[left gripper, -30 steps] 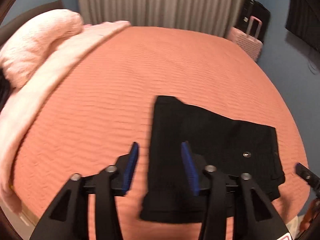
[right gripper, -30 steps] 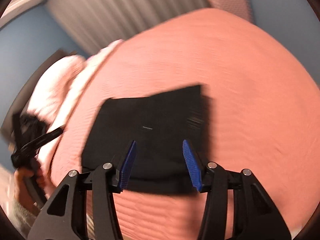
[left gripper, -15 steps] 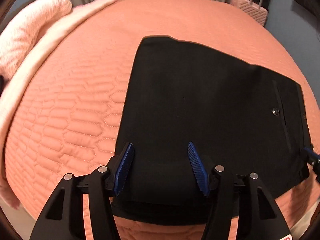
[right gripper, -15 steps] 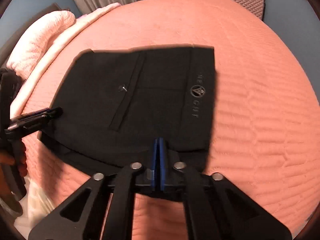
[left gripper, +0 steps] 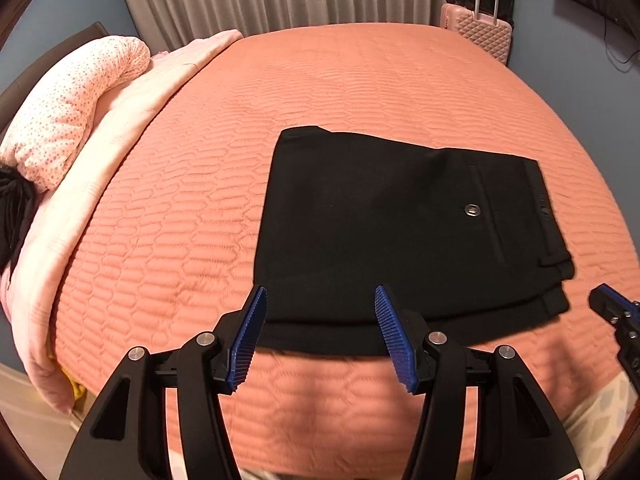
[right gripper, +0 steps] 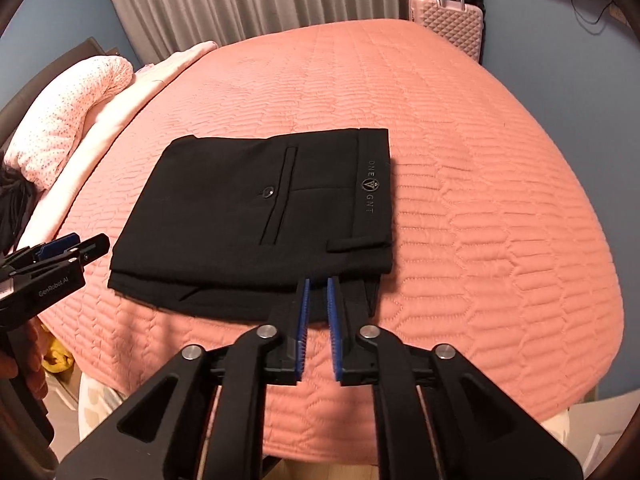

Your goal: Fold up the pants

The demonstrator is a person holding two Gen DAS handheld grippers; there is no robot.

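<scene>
Black pants (left gripper: 400, 232) lie folded into a flat rectangle on the salmon quilted bed (left gripper: 180, 220), back pocket button and waistband to the right. My left gripper (left gripper: 320, 296) hovers open above the near left edge of the fold, with nothing between its fingers. In the right wrist view the pants (right gripper: 260, 216) show a printed waistband logo. My right gripper (right gripper: 319, 284) hangs over their near right corner, its jaws opening from a narrow gap, no cloth between the pads. Each gripper shows in the other's view: the right gripper (left gripper: 612, 308) and the left gripper (right gripper: 80, 248).
A rolled pink spotted duvet (left gripper: 76, 108) and a pale pink blanket (left gripper: 120, 136) run along the bed's left side. A pink suitcase (right gripper: 448, 20) stands by the grey curtain (right gripper: 240, 0) beyond the far corner. Something yellow (right gripper: 56, 356) lies below the bed's near left edge.
Both grippers have pulled back and up from the pants, which lay close under them half a second ago. The right jaws, then shut, now stand slightly apart. The pants stay flat.
</scene>
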